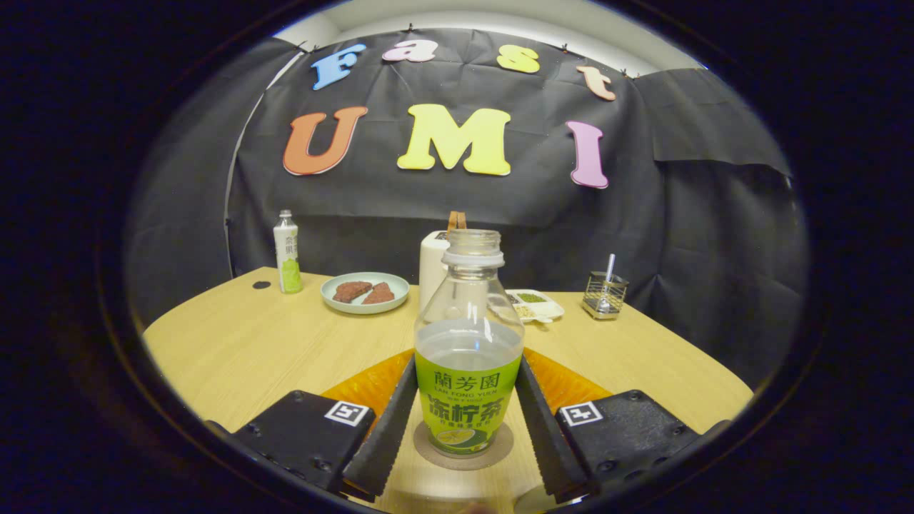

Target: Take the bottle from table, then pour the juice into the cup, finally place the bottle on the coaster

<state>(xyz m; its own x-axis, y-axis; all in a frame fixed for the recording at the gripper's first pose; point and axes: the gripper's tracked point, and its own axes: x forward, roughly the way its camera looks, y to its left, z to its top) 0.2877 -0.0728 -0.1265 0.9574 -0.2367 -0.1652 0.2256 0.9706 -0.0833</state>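
A clear uncapped bottle [468,357] with a green label stands upright on a round brownish coaster [500,446], about half full of pale juice. My gripper [468,368] holds it between its fingers, and both fingertips [402,389] press against the label's sides. The coaster lies on the wooden table [250,350], in front of an orange mat [368,385] that shows on either side of the bottle. A pale rounded edge [532,500] shows low down by the right finger; I cannot tell what it is.
Beyond the bottle stands a white container [430,268] with a brown strap. To its left are a green plate [335,301] with brown pieces and a second capped bottle [288,252]. To the right sit a small divided white dish [546,310] and a wire holder [603,295].
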